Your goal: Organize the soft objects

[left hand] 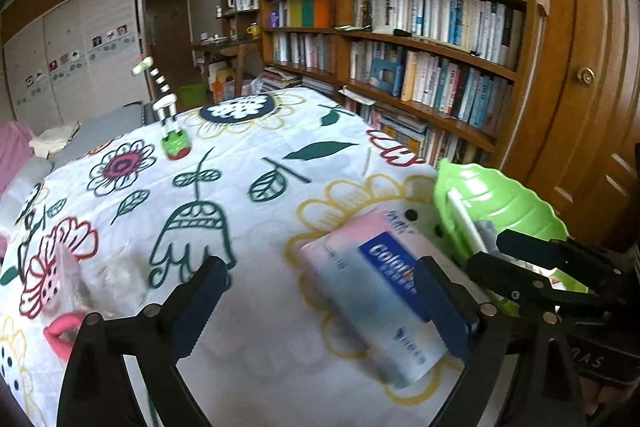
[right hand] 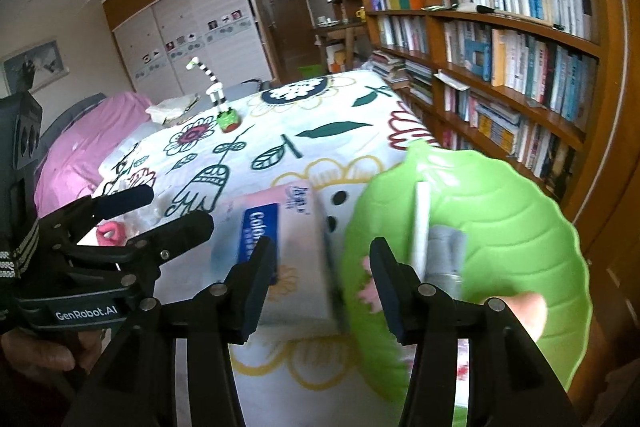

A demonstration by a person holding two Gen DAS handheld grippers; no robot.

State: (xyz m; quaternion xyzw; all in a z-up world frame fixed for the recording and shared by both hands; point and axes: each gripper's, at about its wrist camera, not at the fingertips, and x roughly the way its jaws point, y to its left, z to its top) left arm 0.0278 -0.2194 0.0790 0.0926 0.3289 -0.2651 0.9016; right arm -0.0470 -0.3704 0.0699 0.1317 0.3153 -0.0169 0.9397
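Spreading wide over the flowered bedspread point(left hand: 256, 187), the left gripper point(left hand: 320, 303) has nothing between its dark blue pads; its right finger crosses in front of a pink and blue tissue pack point(left hand: 376, 291) that lies flat on the cloth just ahead of it. Left of that gripper's other finger, a clear crumpled wrapper point(left hand: 116, 275) and a pink soft piece point(left hand: 60, 335) lie on the spread, both blurred.

The right gripper point(right hand: 322, 291) stands partly parted and grips nothing; whether a pad touches anything cannot be told through the blur. Its right finger sits over the near rim of a green leaf-shaped dish point(right hand: 500, 211), which holds a white stick-like item point(right hand: 421, 227) and a grey soft item point(right hand: 446, 255). The tissue pack lies just ahead and left of this gripper, beside the dish.

Farther ahead of both grippers, a striped toy on a green base point(left hand: 174, 143) stands upright near the bed's far end. Beyond it to the right runs a wooden bookshelf point(left hand: 440, 47).
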